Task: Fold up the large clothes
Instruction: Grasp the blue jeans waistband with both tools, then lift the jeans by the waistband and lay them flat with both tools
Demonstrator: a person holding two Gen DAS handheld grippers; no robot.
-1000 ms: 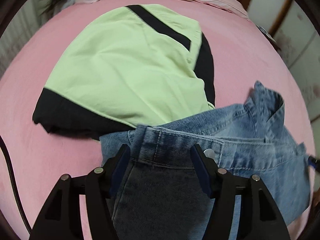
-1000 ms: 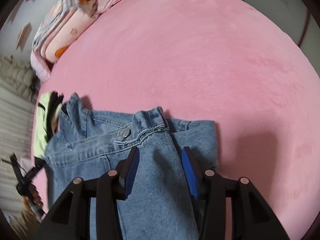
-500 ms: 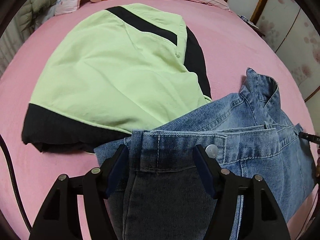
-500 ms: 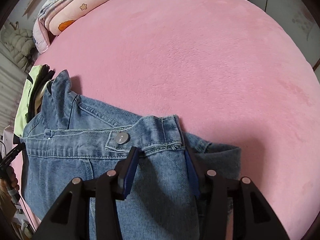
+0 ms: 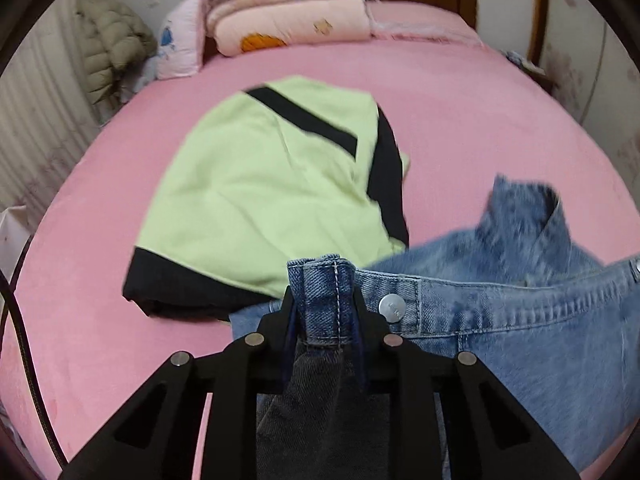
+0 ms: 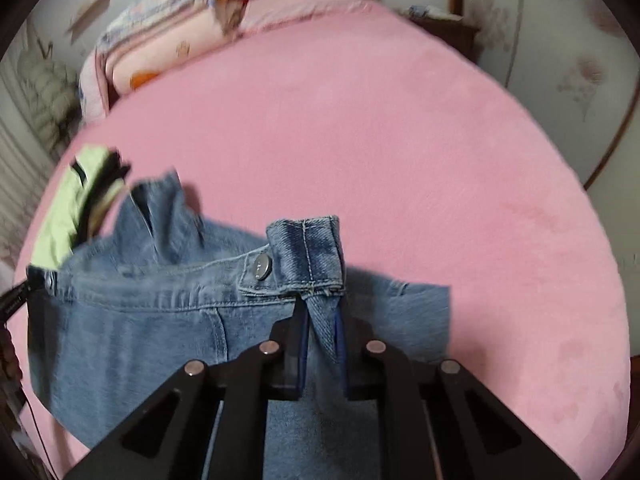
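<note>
Both grippers now clamping jeans, pink bed, folded quilts

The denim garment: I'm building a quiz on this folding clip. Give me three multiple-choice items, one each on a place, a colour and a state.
1. Where does the green and black garment lie?
A. Beyond the denim garment on the bed
B. On the floor
C. On the folded quilt

2. What colour is the bed cover?
A. White
B. Pink
C. Grey

3. The left hand-held gripper is:
A. Open, clear of cloth
B. Out of view
C. Shut on denim

Key: A, it rests on the bed past the denim; B, the cover is pink; C, its jaws pinch a denim band.
</note>
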